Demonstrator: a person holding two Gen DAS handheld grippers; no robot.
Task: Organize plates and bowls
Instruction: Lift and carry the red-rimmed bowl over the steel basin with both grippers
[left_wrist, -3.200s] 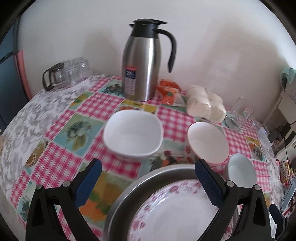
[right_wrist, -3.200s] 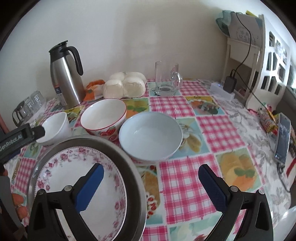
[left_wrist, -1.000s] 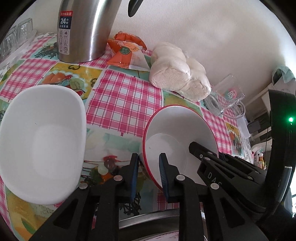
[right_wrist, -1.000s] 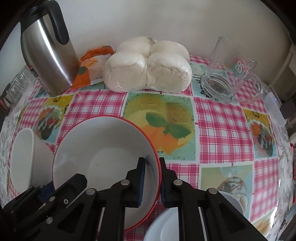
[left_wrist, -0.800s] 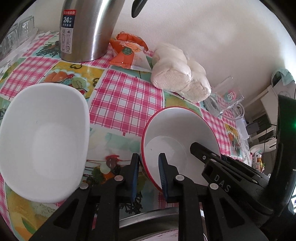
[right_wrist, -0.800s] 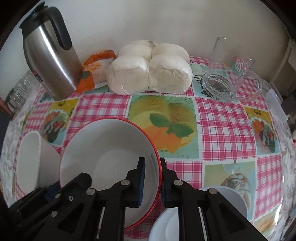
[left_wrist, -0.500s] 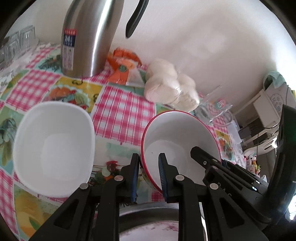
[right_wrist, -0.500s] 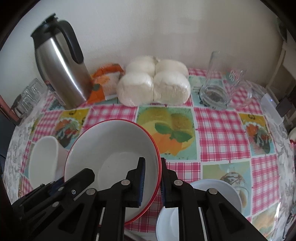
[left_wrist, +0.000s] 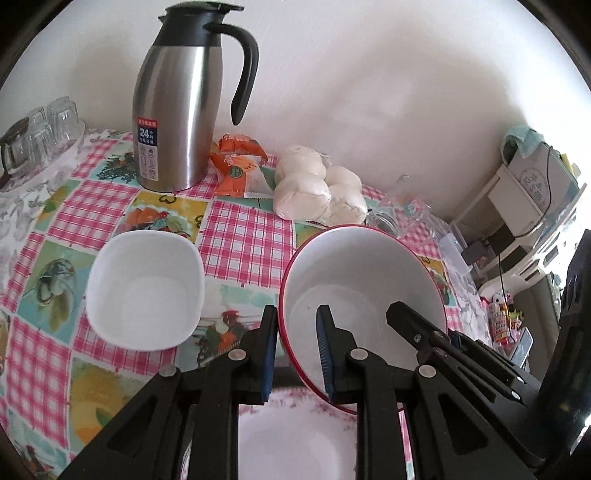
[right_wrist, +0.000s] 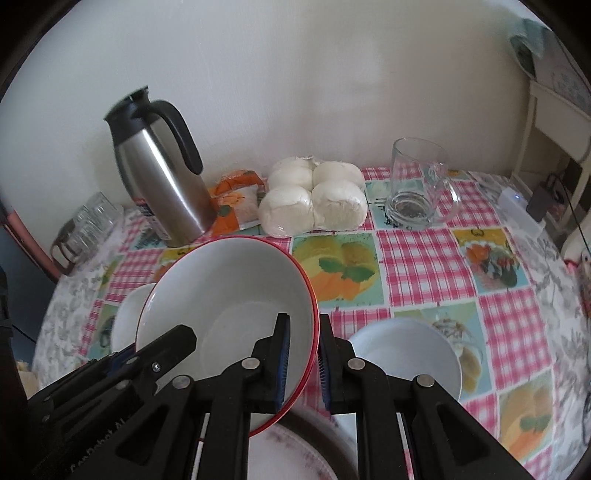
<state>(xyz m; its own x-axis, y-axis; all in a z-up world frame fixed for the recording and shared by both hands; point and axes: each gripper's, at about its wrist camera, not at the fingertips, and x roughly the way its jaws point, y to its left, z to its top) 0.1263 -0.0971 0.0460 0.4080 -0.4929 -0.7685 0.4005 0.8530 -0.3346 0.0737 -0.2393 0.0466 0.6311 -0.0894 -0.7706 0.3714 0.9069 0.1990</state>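
Note:
A red-rimmed white bowl (left_wrist: 369, 280) (right_wrist: 236, 291) hangs above the table, held from both sides. My left gripper (left_wrist: 295, 350) is shut on its left rim and my right gripper (right_wrist: 303, 358) is shut on its right rim. Below it lies a flowered plate (left_wrist: 295, 443) (right_wrist: 288, 458) inside a metal pan (right_wrist: 332, 428). A square white bowl (left_wrist: 144, 288) (right_wrist: 125, 317) rests on the checked tablecloth to the left. A pale blue bowl (right_wrist: 406, 354) rests to the right.
At the back stand a steel thermos jug (left_wrist: 181, 99) (right_wrist: 159, 173), an orange snack packet (left_wrist: 240, 170), a bag of white buns (left_wrist: 317, 192) (right_wrist: 314, 199) and a glass mug (right_wrist: 421, 184). Upturned glasses (left_wrist: 40, 129) sit far left. A white shelf unit (left_wrist: 532, 192) stands beyond the right table edge.
Both grippers closed on the red-rimmed bowl's rim and have raised it off the table and drawn it back over the flowered plate. The table's objects now look farther away.

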